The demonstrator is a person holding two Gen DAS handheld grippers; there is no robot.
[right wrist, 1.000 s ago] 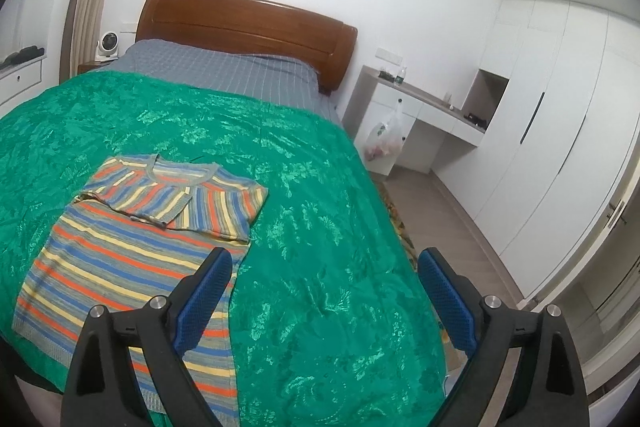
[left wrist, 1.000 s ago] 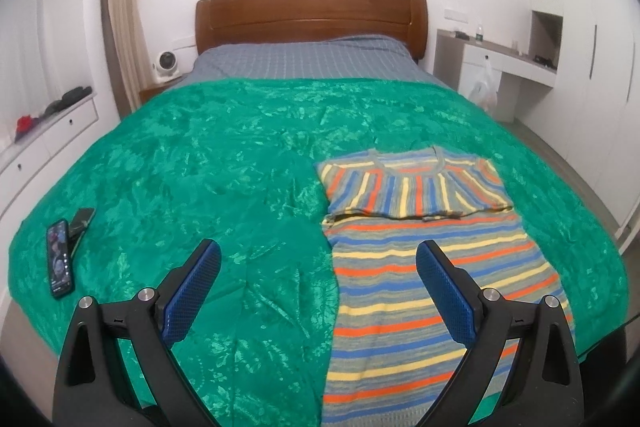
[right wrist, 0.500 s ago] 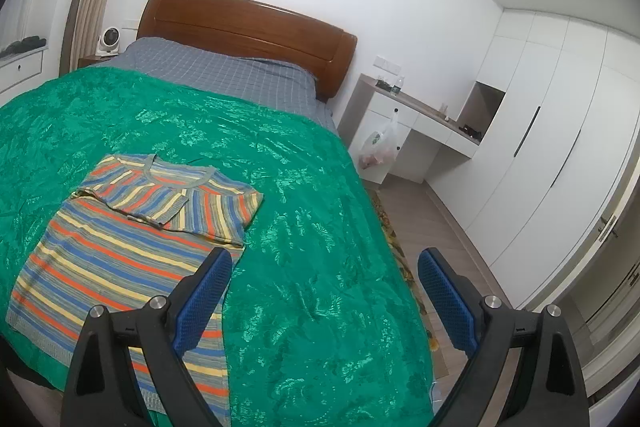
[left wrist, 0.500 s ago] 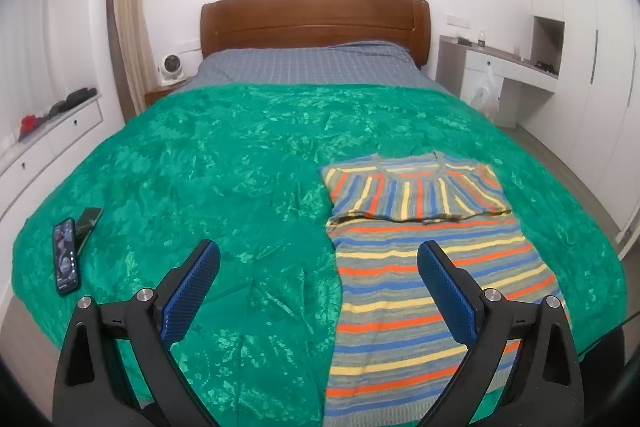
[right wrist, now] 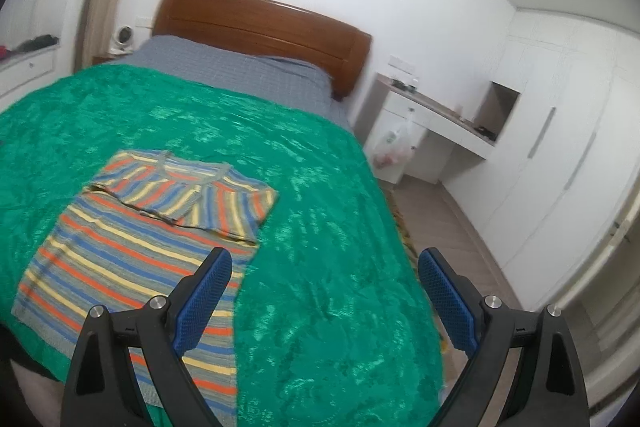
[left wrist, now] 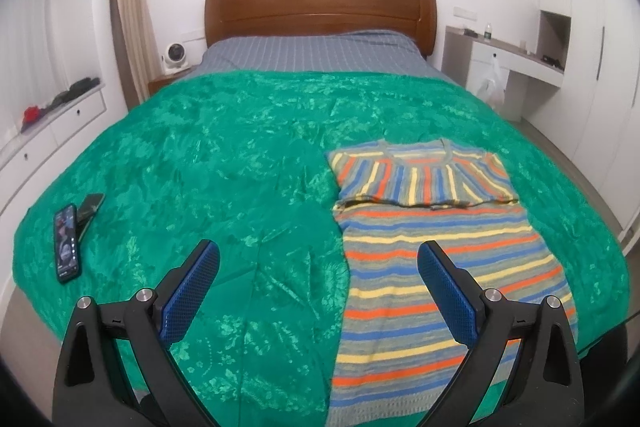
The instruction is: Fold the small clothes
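A: Start with the left wrist view. What fills it?

B: A green bedspread [left wrist: 208, 163] covers most of the frame. The striped shirt [left wrist: 436, 247] lies flat on it at lower right, its top part folded down so a band of upright stripes sits over the level stripes of the body. The hem runs to the bottom edge of the frame.

A: And the tongs?

B: The left gripper [left wrist: 318, 287] sits at bottom centre, its blue pads set wide apart and holding nothing. The right-hand pad shows in front of the shirt; the other shows over bare bedspread.

A: Anything else there?

B: A phone [left wrist: 67, 243] lies at the left edge of the bedspread, with a dark flat object [left wrist: 90, 207] just beside it; what that is, I cannot make out. The wooden headboard [left wrist: 318, 9] is at upper centre, and a small white fan [left wrist: 175, 57] to its left.

A: Now the right wrist view.

B: It is rather blurred. The striped shirt [right wrist: 120, 251] lies at left of centre on the green bedspread [right wrist: 332, 267]. The right gripper [right wrist: 324, 287] is at the bottom, pads spread, empty. Its left pad shows just at the shirt's right edge. A white wardrobe [right wrist: 560, 155] fills the right side, and a plastic bag [right wrist: 394, 145] hangs below the white desk [right wrist: 448, 125] at centre right.
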